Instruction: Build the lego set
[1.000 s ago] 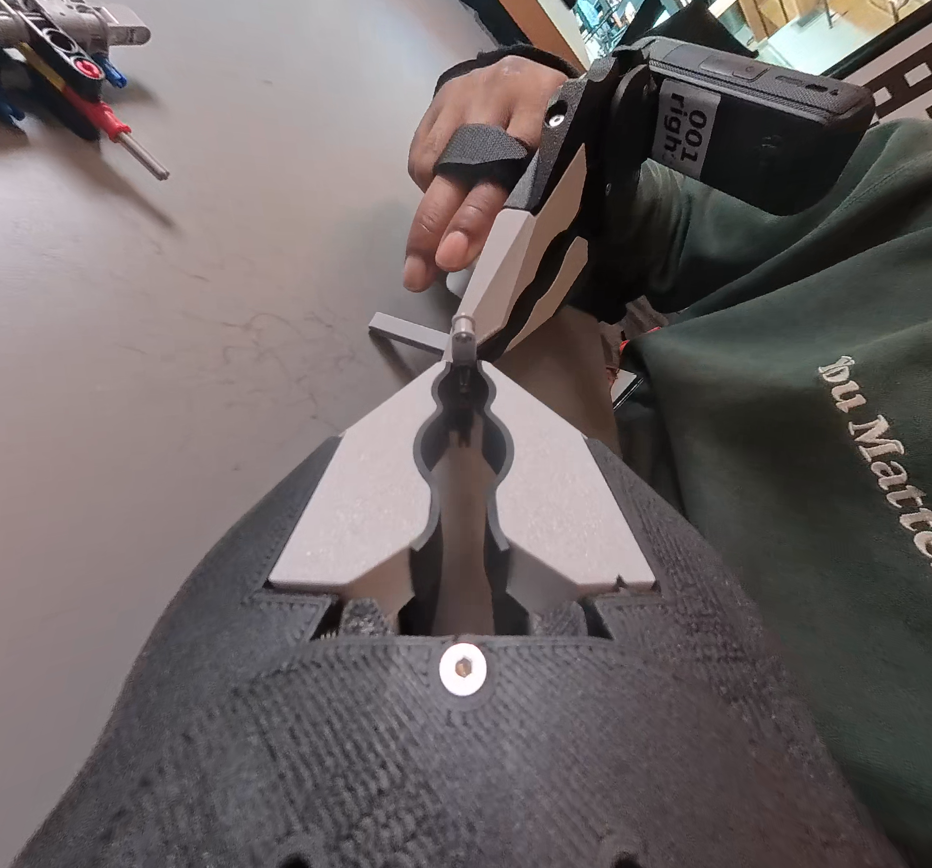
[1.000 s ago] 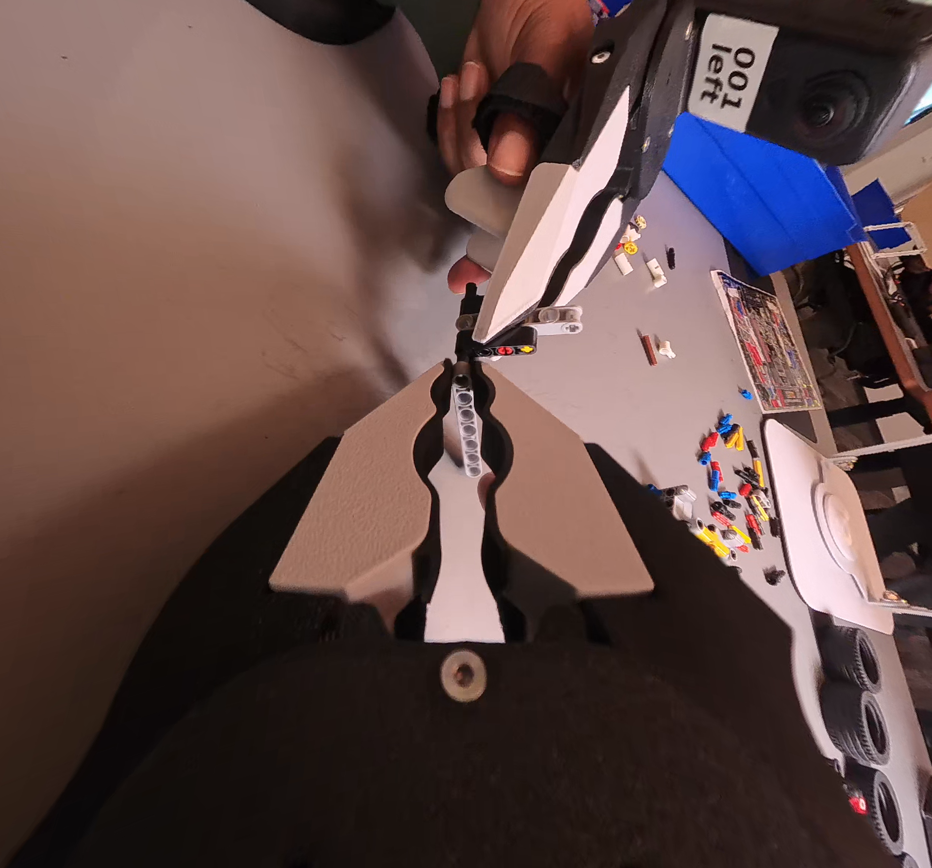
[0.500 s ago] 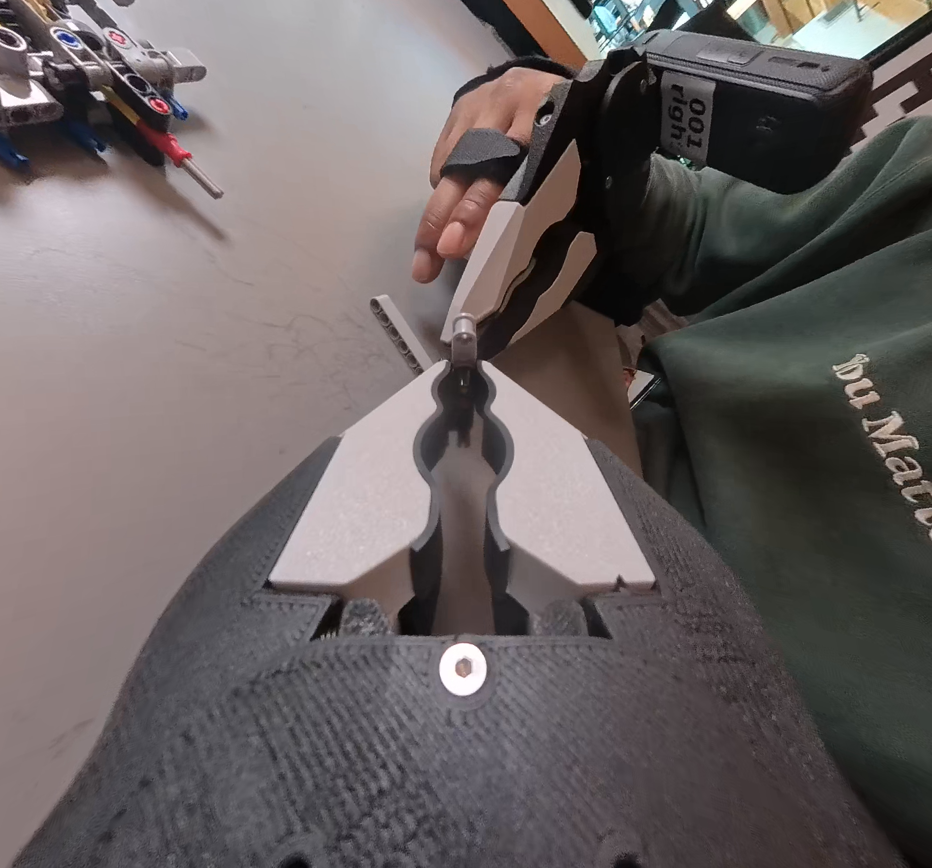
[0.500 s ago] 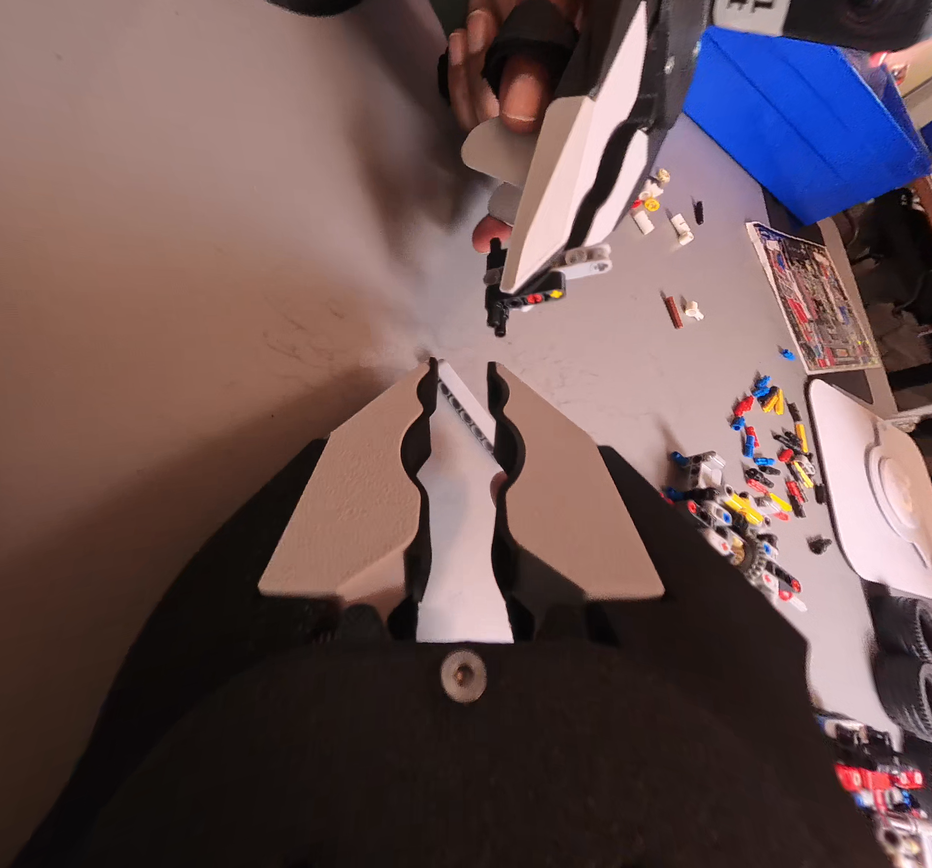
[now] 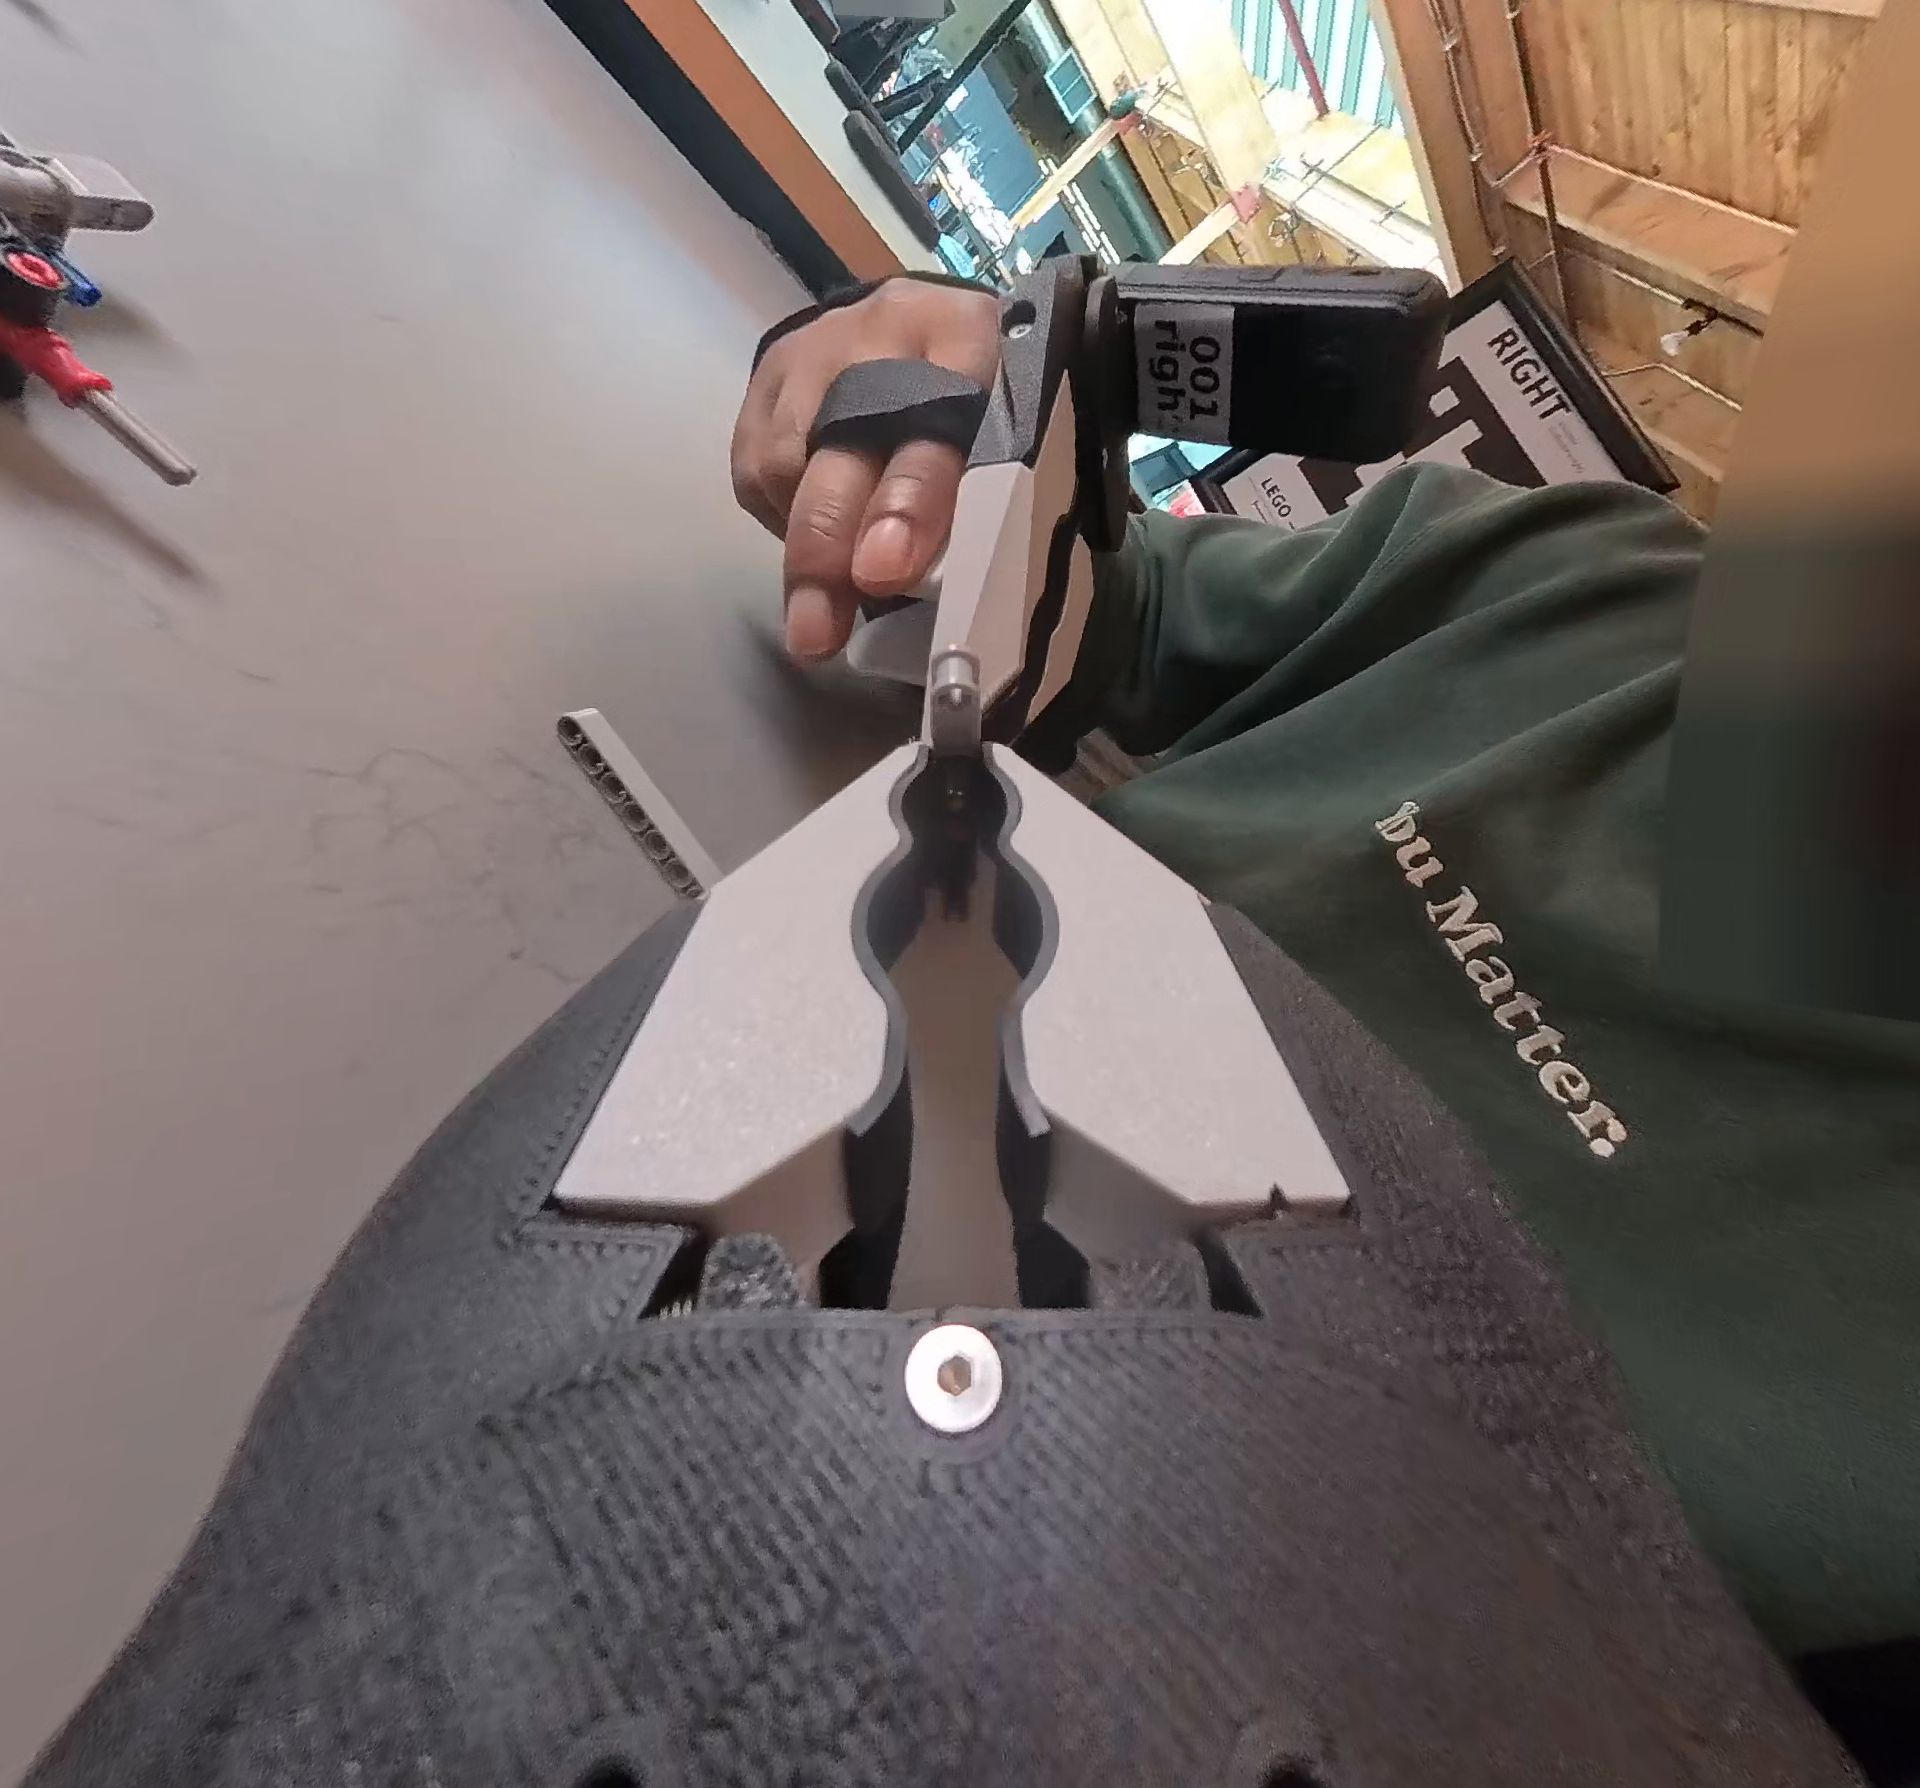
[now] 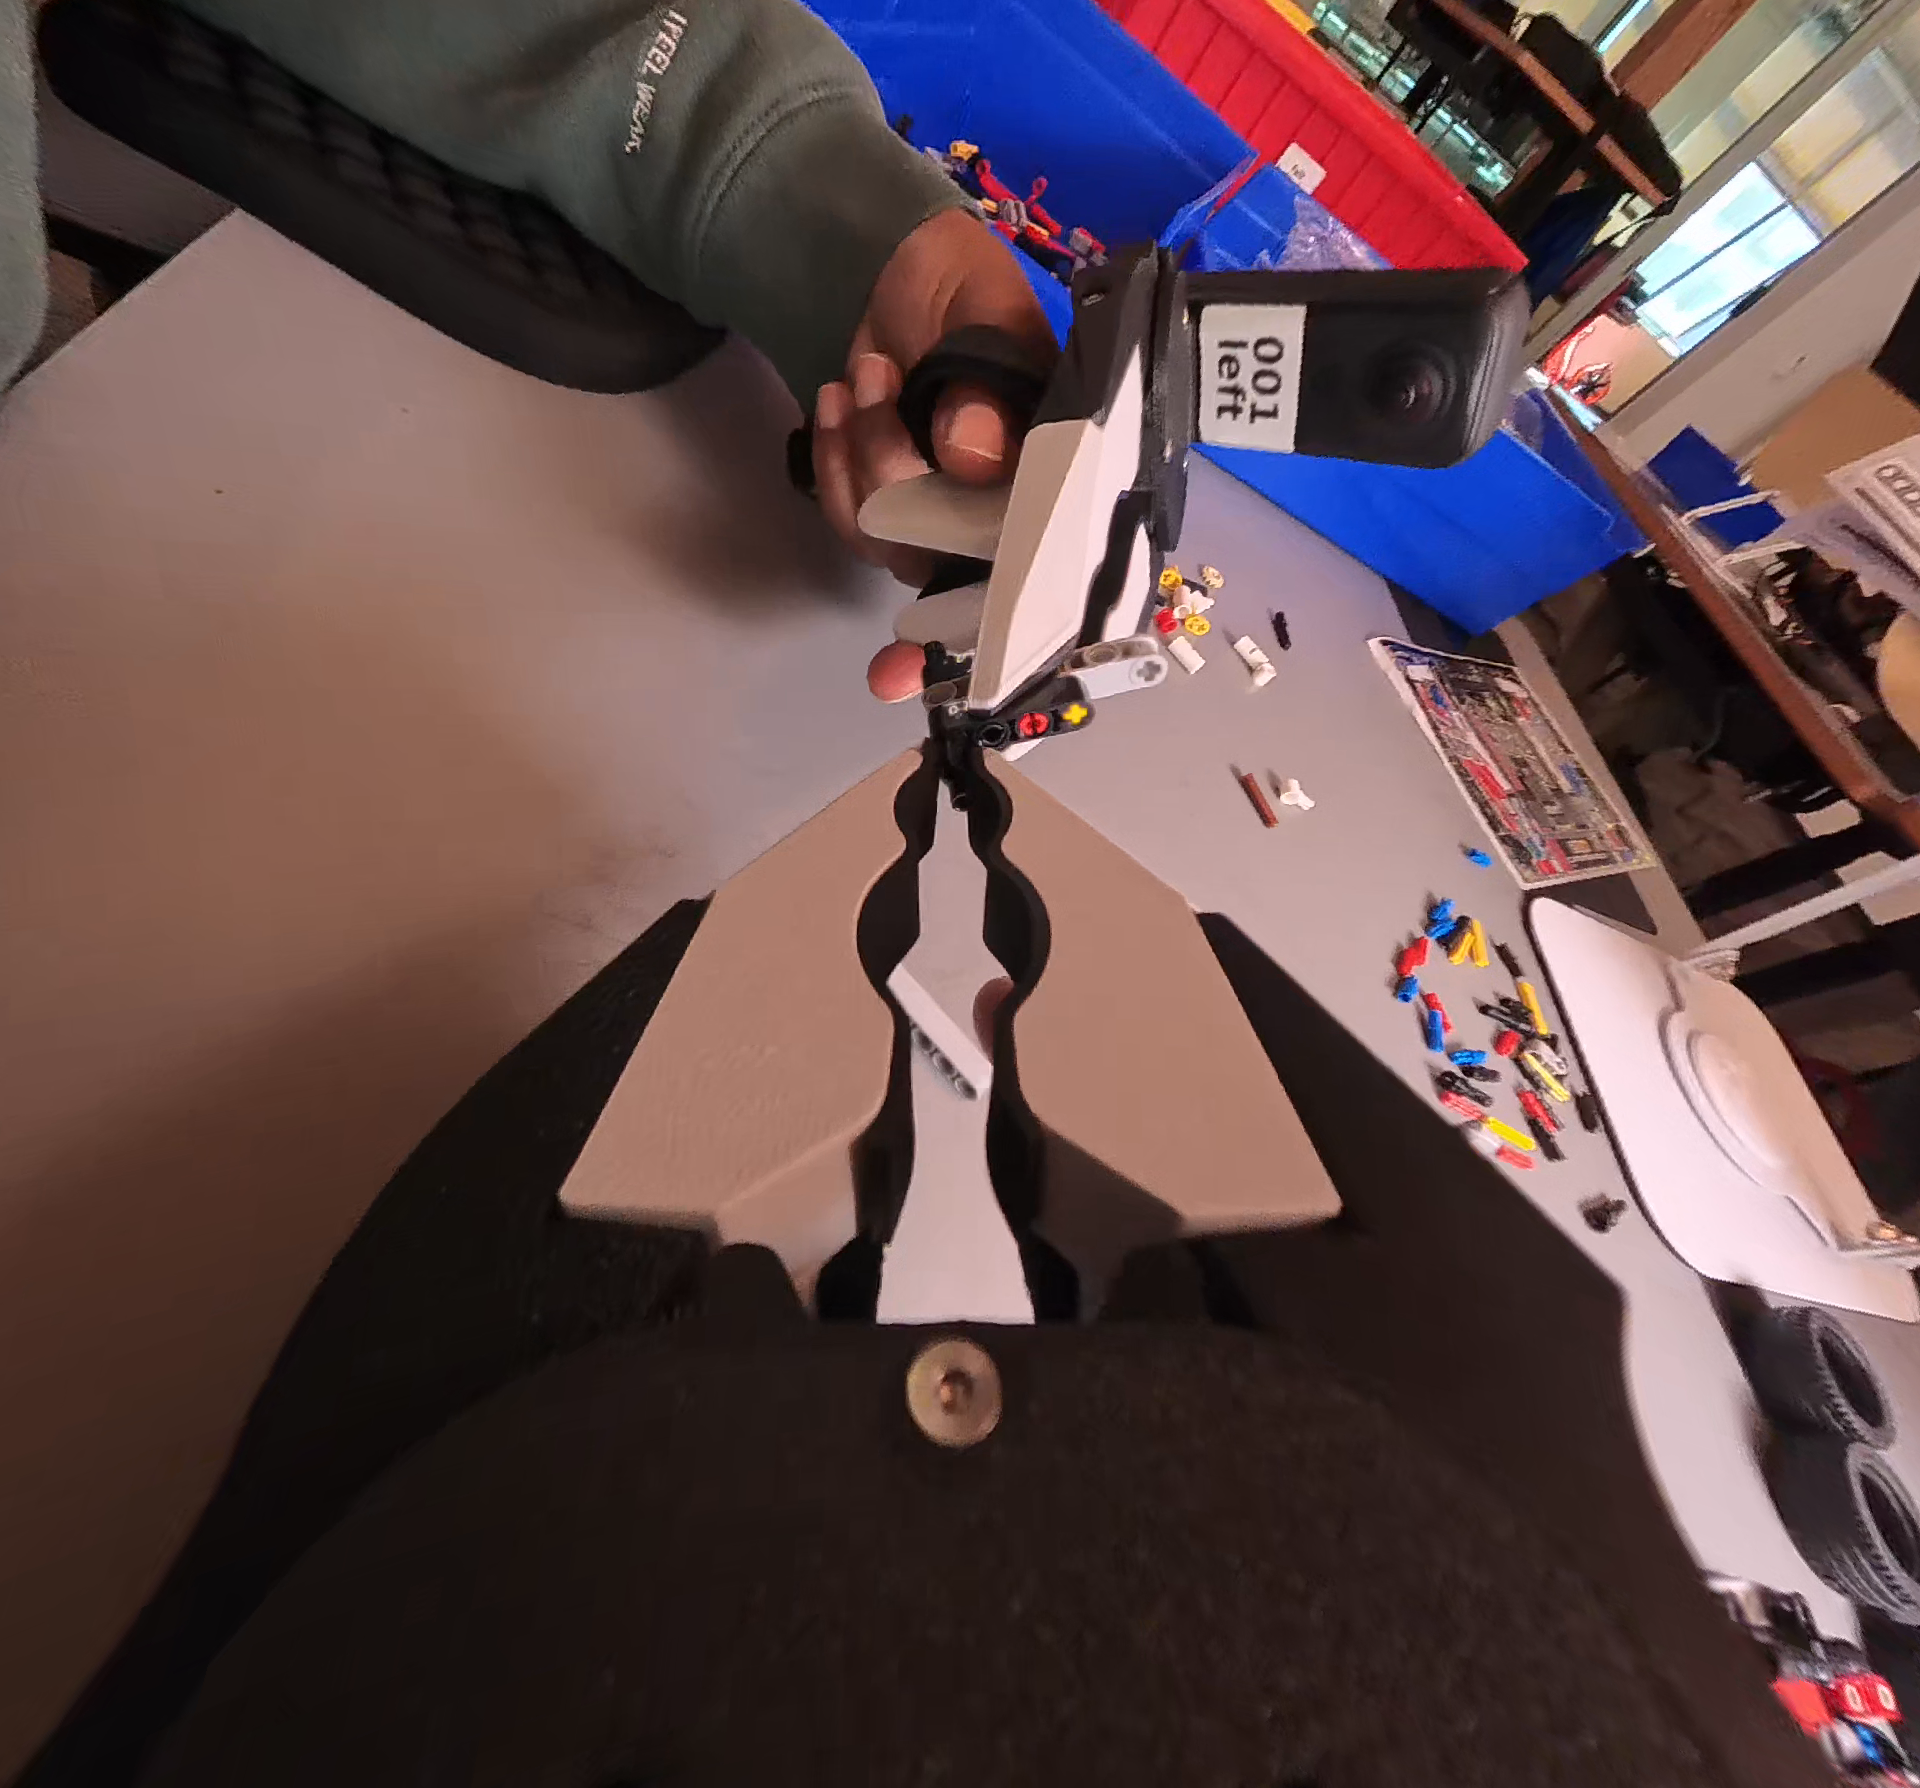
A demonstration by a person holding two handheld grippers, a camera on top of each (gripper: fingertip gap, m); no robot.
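Note:
My left gripper (image 5: 954, 756) is shut on a small assembly of black and grey beams (image 6: 1049, 720) with red and yellow pins. Its grey end (image 5: 954, 699) sticks out past the fingertips. In the right wrist view the left gripper (image 6: 987, 699) holds this assembly just above the table. My right gripper (image 6: 954, 772) meets it tip to tip, shut on a black pin (image 6: 958, 782) that juts from the assembly. It also shows in the left wrist view (image 5: 992, 689). A long grey beam (image 5: 634, 803) lies loose on the table, below my right fingers (image 6: 940, 1037).
Loose coloured pins (image 6: 1486, 1042), an instruction booklet (image 6: 1507, 762), a white tray (image 6: 1704, 1115) and black tyres (image 6: 1849, 1489) lie to the right. Blue bins (image 6: 1403, 512) stand behind. A partly built model (image 5: 42, 284) sits at the far left. A green sleeve (image 5: 1455, 751) is close by. My left and right fingertips are right by each other.
My right gripper opened and let go of the long grey beam, which now lies on the table. It then closed again at the assembly's black pin. The left grasp is unchanged.

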